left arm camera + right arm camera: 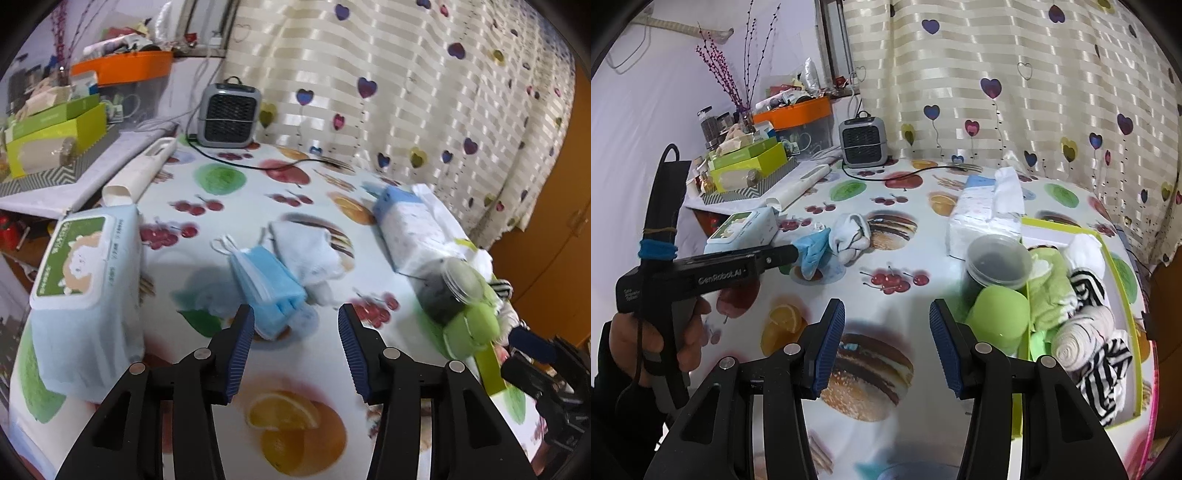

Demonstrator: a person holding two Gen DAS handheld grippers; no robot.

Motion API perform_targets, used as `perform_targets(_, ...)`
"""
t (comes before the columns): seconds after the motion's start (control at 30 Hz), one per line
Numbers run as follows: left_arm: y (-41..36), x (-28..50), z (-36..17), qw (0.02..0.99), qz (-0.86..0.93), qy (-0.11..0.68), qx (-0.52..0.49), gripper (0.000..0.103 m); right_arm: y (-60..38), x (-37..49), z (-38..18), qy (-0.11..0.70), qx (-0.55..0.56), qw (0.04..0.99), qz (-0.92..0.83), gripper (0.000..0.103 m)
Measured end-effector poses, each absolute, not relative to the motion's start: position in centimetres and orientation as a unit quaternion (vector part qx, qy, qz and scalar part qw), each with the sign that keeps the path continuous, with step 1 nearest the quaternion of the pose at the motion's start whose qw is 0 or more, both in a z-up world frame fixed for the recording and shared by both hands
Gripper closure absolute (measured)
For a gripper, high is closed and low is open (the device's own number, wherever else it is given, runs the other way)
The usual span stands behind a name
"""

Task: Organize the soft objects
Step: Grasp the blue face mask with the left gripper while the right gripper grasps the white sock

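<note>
A stack of blue face masks point(267, 284) lies on the fruit-print tablecloth, just ahead of my open, empty left gripper point(296, 319). A white sock bundle point(308, 251) lies right beside the masks. In the right wrist view the masks point(812, 251) and the white socks point(851, 232) sit mid-table, with the left gripper point(792, 254) reaching them. My right gripper point(887, 319) is open and empty above the table. To its right a lime-green box point(1123, 280) holds striped socks point(1089, 288), a rolled sock point(1082, 336) and green cloth point(1049, 288).
A wet-wipes pack point(85, 280) lies at the left. A tissue pack point(413, 229) and a dark lidded jar point(997, 266) stand by the box, with a green round object point(997, 317) in front. A small grey heater point(229, 116) with a black cord stands at the back. A cluttered shelf point(55, 147) is far left.
</note>
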State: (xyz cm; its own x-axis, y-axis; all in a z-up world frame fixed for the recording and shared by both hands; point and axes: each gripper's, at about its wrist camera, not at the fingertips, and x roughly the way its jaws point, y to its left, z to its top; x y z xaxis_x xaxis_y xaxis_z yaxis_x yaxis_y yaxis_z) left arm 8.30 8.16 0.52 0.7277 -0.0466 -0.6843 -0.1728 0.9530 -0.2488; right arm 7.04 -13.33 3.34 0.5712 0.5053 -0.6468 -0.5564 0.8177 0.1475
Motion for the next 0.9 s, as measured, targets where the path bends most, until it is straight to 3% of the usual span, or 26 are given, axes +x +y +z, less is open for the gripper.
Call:
perform_targets(0.57, 9.7, 14.1, -3.2, 0.898, 0.055, 0.409, -0.152, 0.057, -10.9, 9.6, 2.9, 0.362, -0.040, 0.878, 0.310, 0.054)
perform_targets(0.73, 10.0, 13.9, -3.8, 0.898, 0.054, 0.410, -0.152, 0.077, -10.7, 10.5, 2.4, 0.370, -0.036, 0.876, 0.308, 0.054)
perform_targets(0.9, 10.0, 13.0, -3.4, 0.901, 0.045, 0.401, -0.160, 0.083, -9.8, 11.4, 2.4, 0.373, -0.033, 0.874, 0.308, 0.054)
